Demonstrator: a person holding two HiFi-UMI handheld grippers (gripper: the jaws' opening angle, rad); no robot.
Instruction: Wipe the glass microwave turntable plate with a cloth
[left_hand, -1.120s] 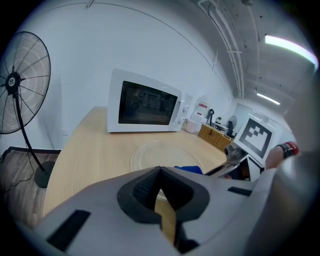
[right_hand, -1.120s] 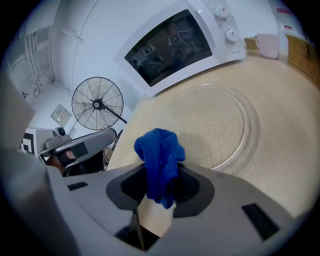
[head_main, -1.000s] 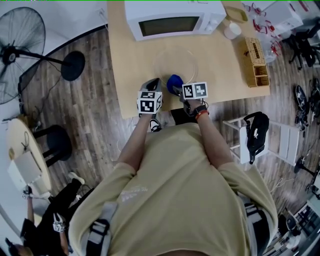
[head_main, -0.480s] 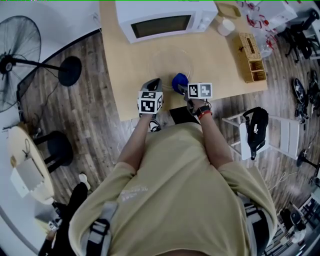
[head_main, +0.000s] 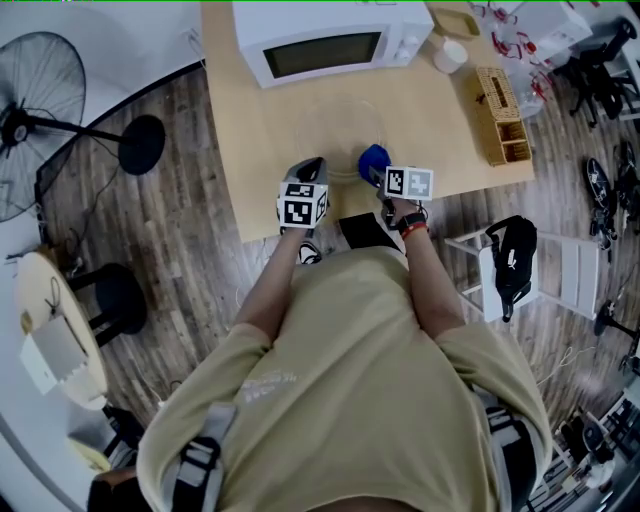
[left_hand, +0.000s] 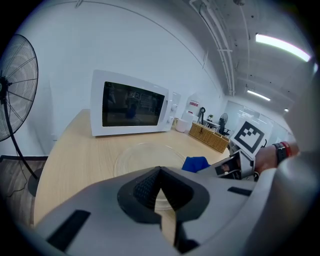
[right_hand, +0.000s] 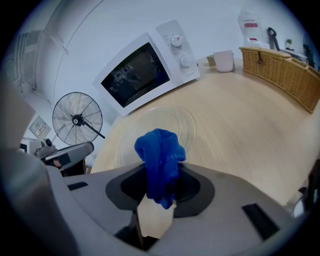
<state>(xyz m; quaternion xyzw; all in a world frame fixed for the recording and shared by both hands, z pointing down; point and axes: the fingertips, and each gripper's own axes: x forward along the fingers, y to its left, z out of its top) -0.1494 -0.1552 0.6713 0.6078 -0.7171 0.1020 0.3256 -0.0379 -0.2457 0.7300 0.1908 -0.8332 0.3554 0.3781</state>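
Task's thing: the glass turntable plate is seen lying flat on the counter, in front of the microwave and well clear of its door.

Right claw: the jaws are closed on the blue cloth. The cloth is pinched at its lower part, and a bunched wad stands out past the jaw tips.

Left claw: the jaws are brought together with nothing between them. It is held above the near counter edge, just short of the plate's near left rim.

Key relation: from the right claw the plate lies ahead and to the left. In the head view the cloth wad is found at the plate's near right rim. Whether cloth and glass are touching cannot be told.

Nearer claw: both claws flank the plate's near side, but the cloth-bearing right one is judged the nearer to the glass.

Long axis: none is offered, the plate being round, so any stroke direction across it is open.

Step in hand: the cloth is judged to be poised at the rim, with the wiping of the glass face yet to be carried across.

Next move: a lowering and a sweep leftward and forward is called for. The light plate may slide on the bare counter if it is not steadied.
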